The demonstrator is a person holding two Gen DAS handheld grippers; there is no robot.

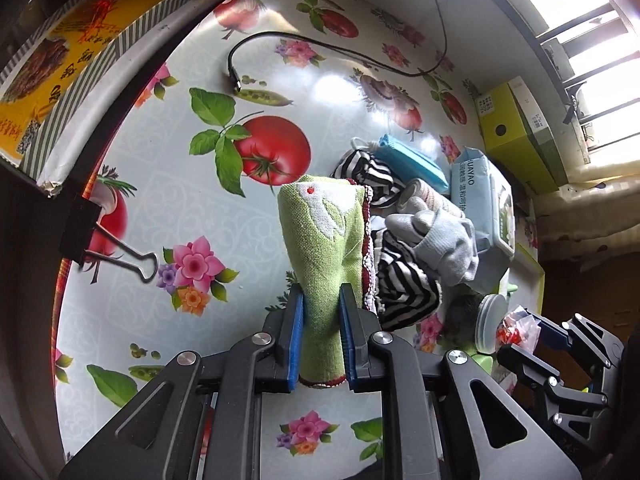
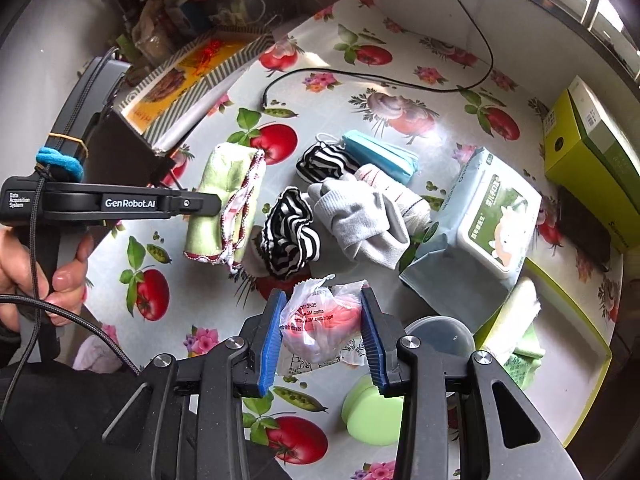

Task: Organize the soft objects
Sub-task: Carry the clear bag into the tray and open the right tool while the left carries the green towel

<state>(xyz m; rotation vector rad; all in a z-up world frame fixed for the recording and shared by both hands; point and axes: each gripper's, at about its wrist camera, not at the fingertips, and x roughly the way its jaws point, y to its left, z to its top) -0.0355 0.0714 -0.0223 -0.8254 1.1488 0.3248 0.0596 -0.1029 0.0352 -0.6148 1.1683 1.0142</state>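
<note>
Here the left tongs (image 1: 320, 332) were clamped on the folded green towel (image 1: 324, 248) at the centre of the left wrist view, its far end hanging toward the striped cloth (image 1: 404, 284) and grey glove (image 1: 444, 240). The right tongs (image 2: 324, 340) pinched a crinkled plastic packet (image 2: 320, 320) low in the right wrist view, above the flowered surface (image 2: 400, 80). To carry well, each grip probably needed to stay firm, and the towel needed lifting clear before moving, lest its red-trimmed edge drag the neighbouring pile.

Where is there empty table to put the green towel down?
Bare tablecloth lies left of the green towel, between the binder clip and black cable. Right of it is crowded: striped cloth, grey glove, wipes pack.
</note>
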